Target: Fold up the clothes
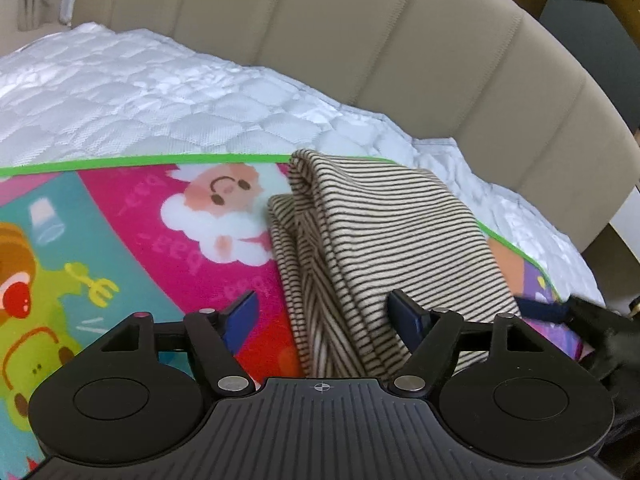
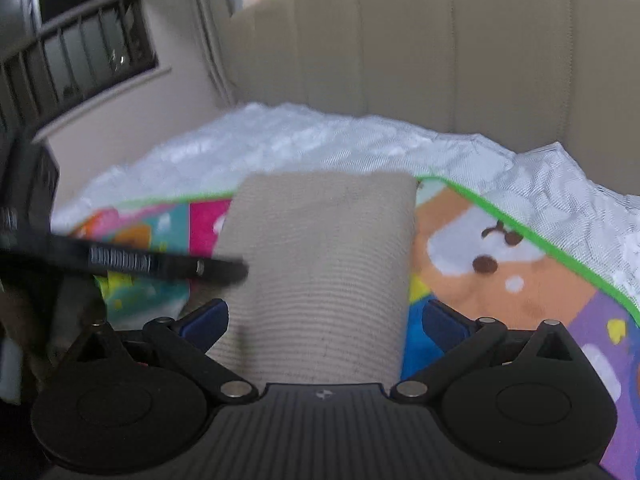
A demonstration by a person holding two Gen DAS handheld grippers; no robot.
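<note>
On one play mat (image 1: 120, 240), one folded striped garment (image 1: 380, 232).

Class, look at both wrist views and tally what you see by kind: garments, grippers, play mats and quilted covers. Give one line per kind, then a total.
Striped garments: 1, folded, lying on the mat
Grippers: 2, the left gripper and the right gripper, both open
Cartoon play mats: 1
White quilted covers: 1
Total: 5
</note>
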